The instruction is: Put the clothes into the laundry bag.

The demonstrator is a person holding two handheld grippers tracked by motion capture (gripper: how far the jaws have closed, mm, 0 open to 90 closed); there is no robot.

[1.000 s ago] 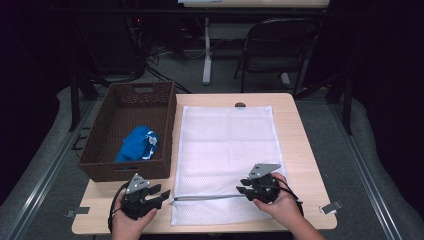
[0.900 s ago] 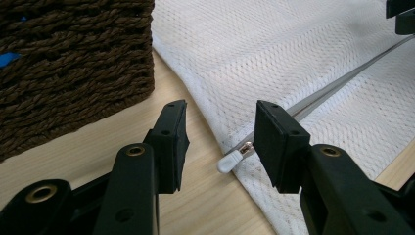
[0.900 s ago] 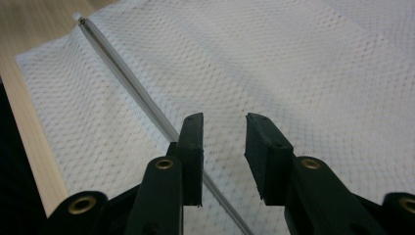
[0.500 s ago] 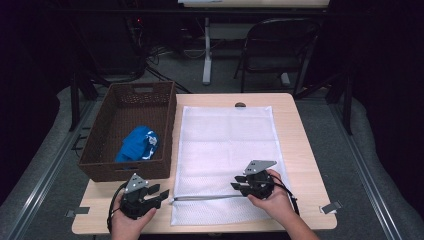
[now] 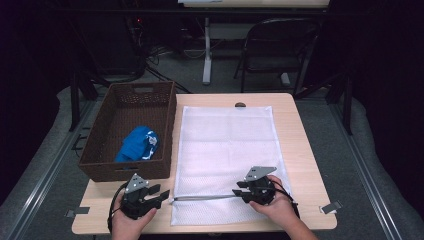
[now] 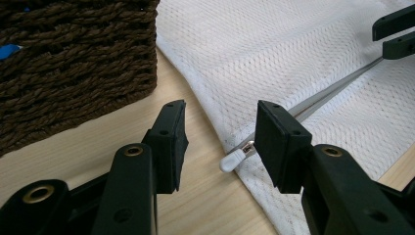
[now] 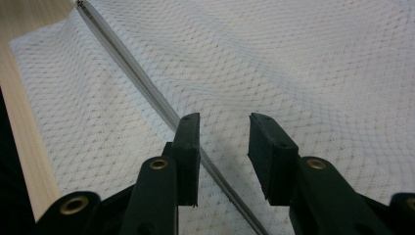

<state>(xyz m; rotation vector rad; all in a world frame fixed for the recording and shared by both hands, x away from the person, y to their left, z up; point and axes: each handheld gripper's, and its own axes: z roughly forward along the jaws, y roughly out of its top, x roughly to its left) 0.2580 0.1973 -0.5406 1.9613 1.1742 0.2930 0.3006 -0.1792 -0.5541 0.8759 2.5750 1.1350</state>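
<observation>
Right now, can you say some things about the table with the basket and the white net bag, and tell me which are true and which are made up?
1. The brown woven basket holds a crumpled blue cloth. True.
2. The white mesh laundry bag lies inside the basket. False: it lies flat on the light wooden table, beside the basket.
3. The left gripper has its fingers open, with the small white zipper pull between them. True.
4. The right gripper is pinching the blue cloth. False: it hangs open above the bag's grey zipper.

Dim lab: folding chair (image 5: 280, 50), cables (image 5: 160, 55)
</observation>
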